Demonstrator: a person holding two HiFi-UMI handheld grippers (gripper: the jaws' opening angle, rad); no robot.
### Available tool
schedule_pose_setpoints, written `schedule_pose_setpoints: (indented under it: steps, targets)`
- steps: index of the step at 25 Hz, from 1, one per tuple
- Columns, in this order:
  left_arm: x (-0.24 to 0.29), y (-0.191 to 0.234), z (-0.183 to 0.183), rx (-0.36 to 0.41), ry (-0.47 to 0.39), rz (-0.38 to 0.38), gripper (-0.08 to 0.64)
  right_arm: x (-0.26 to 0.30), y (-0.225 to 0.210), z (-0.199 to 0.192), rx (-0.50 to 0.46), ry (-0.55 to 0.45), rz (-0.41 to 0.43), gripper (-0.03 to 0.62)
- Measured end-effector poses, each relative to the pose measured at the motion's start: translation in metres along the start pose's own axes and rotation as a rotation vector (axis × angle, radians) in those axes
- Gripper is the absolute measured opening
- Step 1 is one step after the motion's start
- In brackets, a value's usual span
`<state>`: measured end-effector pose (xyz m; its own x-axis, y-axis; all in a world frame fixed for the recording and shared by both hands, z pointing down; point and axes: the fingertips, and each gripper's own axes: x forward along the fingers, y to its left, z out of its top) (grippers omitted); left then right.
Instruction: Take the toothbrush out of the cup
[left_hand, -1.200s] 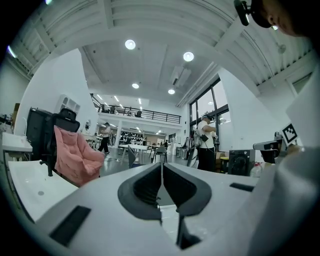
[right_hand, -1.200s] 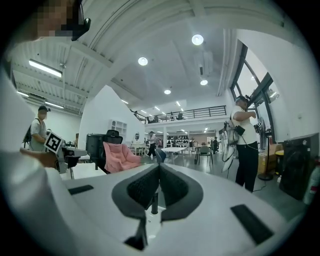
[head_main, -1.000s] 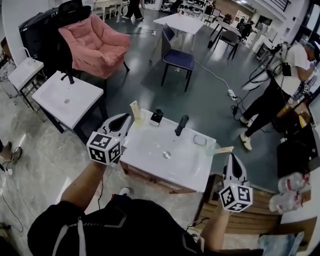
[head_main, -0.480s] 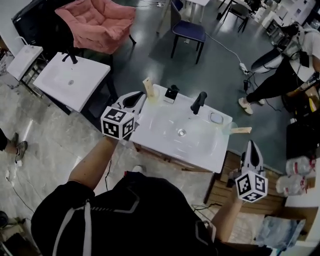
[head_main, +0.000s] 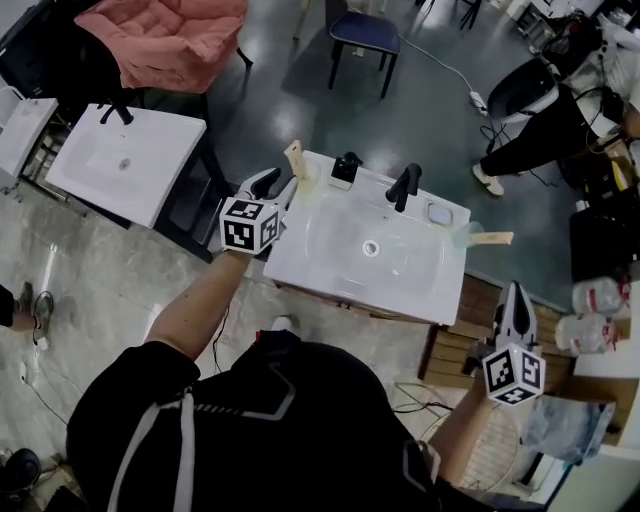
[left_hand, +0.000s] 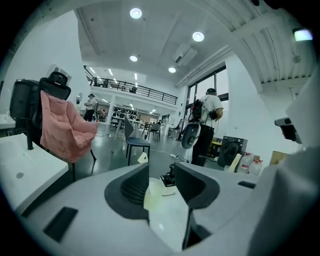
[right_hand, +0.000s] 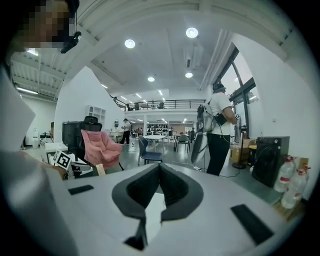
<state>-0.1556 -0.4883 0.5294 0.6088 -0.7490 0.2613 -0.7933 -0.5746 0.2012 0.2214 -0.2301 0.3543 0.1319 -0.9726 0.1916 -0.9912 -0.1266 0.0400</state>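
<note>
Head view: the left gripper (head_main: 272, 183) sits just beside the cup (head_main: 306, 182) at the back corner of the sink (head_main: 330, 255), the toothbrush (head_main: 295, 158) leaning out of it. Left gripper view: its jaws have just been opening, holding nothing, the cup ahead in their gap. Closing this low could catch the cup and tip it off the edge. Right gripper view: the right gripper (right_hand: 159, 187) is closed, empty.
</note>
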Motion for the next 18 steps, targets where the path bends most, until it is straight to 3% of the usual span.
schedule_pose_setpoints:
  steps: [6,13,18]
  targets:
    - [0.035,0.018,-0.031,-0.006,0.046,-0.033,0.166,-0.015,0.006,-0.012,0.001,0.042,-0.080,0.006]
    - [0.068,0.034,-0.051,-0.020,0.068,-0.004,0.166,-0.028,0.004,-0.015,-0.009,0.060,-0.147,0.006]
    - [0.089,0.043,-0.056,-0.032,0.073,0.016,0.166,-0.022,0.002,-0.010,-0.023,0.069,-0.145,0.006]
